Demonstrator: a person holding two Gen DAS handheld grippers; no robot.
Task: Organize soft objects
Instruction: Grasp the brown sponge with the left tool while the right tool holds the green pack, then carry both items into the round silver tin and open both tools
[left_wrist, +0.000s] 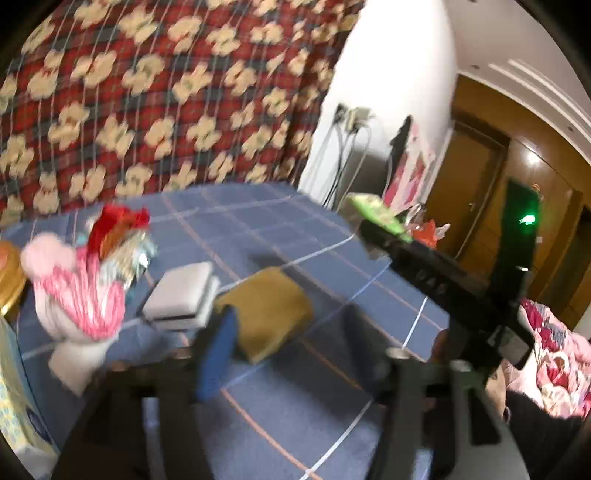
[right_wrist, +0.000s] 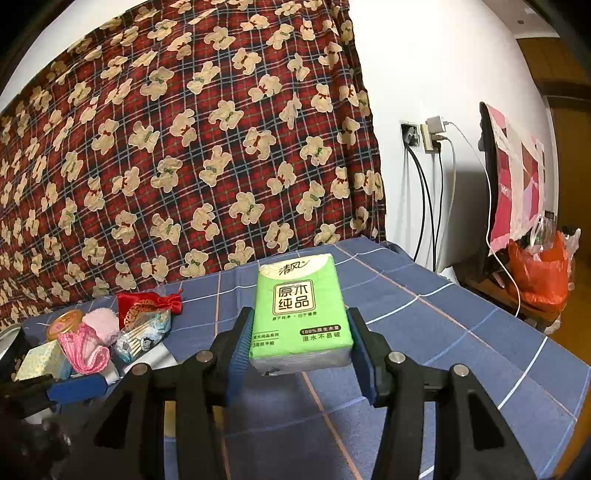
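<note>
Above the blue checked bed (right_wrist: 461, 325), the right gripper (right_wrist: 301, 350) clamped a green tissue pack (right_wrist: 301, 317) between its fingers, while the left gripper (left_wrist: 288, 332) stood open near a folded brown cloth (left_wrist: 269, 310).

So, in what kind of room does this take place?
Probably a bedroom at home: a bed with a blue checked sheet, a bear-print blanket behind it, chargers in a wall socket, and a wooden door.

Both wrist cameras look forward along their fingers, low over the blue checked bed sheet (right_wrist: 461, 332), toward the bear-print cloth (right_wrist: 203, 147). The left view, apparently motion-blurred, sits nearer; both share the wall sockets (left_wrist: 352, 118).
</note>
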